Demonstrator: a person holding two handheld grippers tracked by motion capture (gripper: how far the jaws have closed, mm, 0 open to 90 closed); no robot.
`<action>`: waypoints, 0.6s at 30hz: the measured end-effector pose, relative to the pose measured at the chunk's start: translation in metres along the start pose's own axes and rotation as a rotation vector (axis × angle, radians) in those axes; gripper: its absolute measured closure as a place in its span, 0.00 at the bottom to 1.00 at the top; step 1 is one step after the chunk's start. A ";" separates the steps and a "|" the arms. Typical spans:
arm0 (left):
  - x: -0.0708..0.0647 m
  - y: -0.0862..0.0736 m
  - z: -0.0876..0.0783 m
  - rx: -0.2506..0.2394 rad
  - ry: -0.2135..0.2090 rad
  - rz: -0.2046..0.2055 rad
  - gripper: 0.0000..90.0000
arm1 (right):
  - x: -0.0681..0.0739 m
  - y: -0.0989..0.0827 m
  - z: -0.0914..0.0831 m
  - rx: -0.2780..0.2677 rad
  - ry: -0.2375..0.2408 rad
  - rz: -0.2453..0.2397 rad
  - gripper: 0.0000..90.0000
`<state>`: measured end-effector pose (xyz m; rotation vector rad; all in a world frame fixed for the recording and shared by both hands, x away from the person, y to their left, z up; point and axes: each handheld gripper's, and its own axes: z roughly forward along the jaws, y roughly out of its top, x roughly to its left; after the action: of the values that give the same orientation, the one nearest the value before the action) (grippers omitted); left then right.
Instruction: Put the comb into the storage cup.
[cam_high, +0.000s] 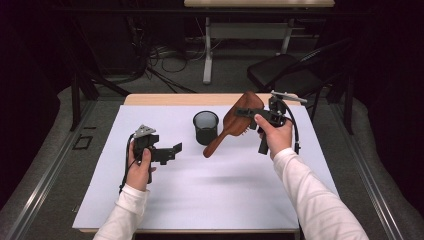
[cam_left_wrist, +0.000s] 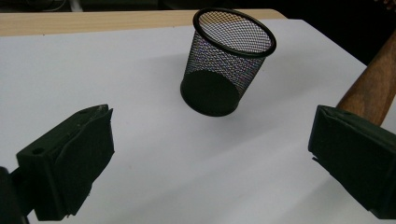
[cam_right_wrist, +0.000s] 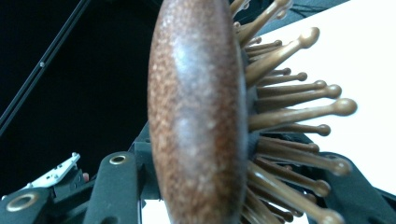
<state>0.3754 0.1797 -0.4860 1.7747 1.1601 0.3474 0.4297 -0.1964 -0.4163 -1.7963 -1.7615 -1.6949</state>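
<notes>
A brown wooden hairbrush (cam_high: 234, 125) hangs tilted above the white mat, handle pointing down-left toward the black mesh cup (cam_high: 205, 127). My right gripper (cam_high: 246, 114) is shut on the brush head; in the right gripper view the brush's wooden back (cam_right_wrist: 196, 116) and its knobbed bristles (cam_right_wrist: 299, 112) sit between the jaws. My left gripper (cam_high: 172, 151) is held above the mat's left half, jaws open and nothing between them. In the left gripper view the mesh cup (cam_left_wrist: 227, 60) stands upright ahead, with the brush handle (cam_left_wrist: 373, 88) at the right edge.
The white mat (cam_high: 210, 190) covers most of the wooden table (cam_high: 150, 99). Behind the table stand a black chair (cam_high: 290, 72) and a desk frame with cables on the floor.
</notes>
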 end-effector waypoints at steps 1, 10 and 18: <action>0.000 0.000 0.000 0.001 0.000 0.000 0.00 | 0.001 0.001 0.000 -0.005 -0.003 0.001 0.52; 0.002 -0.001 0.002 0.032 -0.006 -0.010 0.00 | 0.009 0.014 0.004 -0.020 -0.031 -0.016 0.52; 0.004 -0.002 0.002 0.023 -0.006 -0.009 0.00 | 0.013 0.023 0.009 -0.042 -0.050 -0.014 0.52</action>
<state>0.3777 0.1823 -0.4892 1.7893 1.1718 0.3246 0.4481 -0.1897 -0.3969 -1.8641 -1.7754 -1.7198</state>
